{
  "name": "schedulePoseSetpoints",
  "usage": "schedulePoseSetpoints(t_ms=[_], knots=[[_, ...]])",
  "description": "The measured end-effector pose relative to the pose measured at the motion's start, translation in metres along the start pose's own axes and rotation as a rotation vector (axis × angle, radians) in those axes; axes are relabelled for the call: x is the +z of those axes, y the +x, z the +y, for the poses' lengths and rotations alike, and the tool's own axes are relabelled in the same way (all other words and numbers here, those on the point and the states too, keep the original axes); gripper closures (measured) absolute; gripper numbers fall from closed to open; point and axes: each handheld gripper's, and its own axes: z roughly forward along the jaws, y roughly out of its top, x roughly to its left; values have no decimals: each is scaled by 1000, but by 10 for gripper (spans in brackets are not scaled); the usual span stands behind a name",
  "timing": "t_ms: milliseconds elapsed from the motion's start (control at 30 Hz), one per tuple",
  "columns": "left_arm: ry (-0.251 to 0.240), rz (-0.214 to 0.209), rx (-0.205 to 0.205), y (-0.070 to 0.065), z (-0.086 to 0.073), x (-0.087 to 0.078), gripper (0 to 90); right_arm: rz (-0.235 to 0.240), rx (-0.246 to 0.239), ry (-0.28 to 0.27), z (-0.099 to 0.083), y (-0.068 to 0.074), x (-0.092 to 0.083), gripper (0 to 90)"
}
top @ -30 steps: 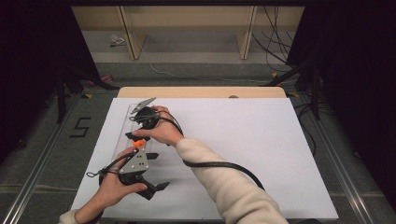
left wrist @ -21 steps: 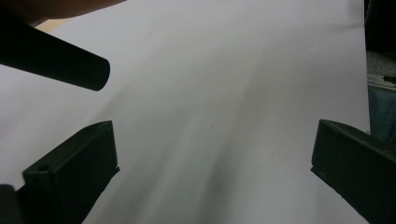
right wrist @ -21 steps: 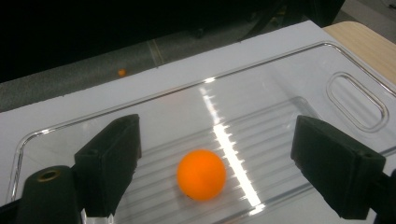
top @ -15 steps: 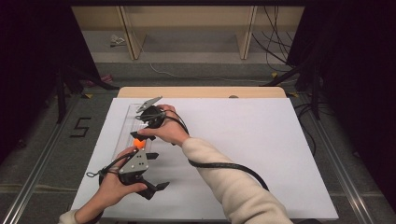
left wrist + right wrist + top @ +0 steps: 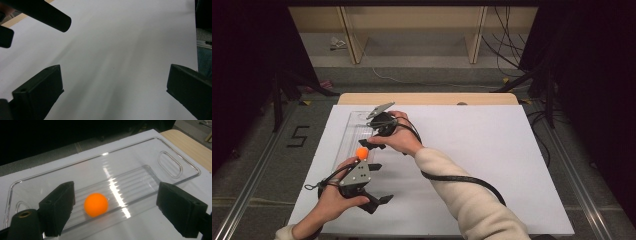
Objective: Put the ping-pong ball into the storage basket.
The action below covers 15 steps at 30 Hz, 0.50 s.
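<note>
An orange ball (image 5: 362, 152) (image 5: 96, 204) lies on the ribbed middle of a clear plastic tray (image 5: 350, 131) (image 5: 140, 165) at the left of the white table sheet. My right gripper (image 5: 374, 134) (image 5: 116, 198) hovers just right of the tray, pointing at the ball. It is open and its jaws have just been opening. The ball lies free ahead of the tips, and neither pad touches it. My left gripper (image 5: 379, 184) (image 5: 112, 80) rests nearer the front edge, open wide over bare white sheet with nothing between its fingers.
The white sheet (image 5: 492, 160) stretches bare to the right of both hands. A strip of wooden tabletop (image 5: 427, 98) shows at the far edge. The right gripper's black cable (image 5: 462, 179) loops across the sheet. Past the table are shelf legs and floor cables.
My right hand has drawn back a little to the right, away from the ball, which now lies alone in the tray. The left hand has stayed put.
</note>
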Motion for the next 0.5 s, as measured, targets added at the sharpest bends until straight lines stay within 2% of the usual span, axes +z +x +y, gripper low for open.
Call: schedulePoseSetpoints(t_ms=[500], knots=[[0, 2, 0, 0, 0, 0, 0, -23, 28, -16, -12, -11, -19, 165]])
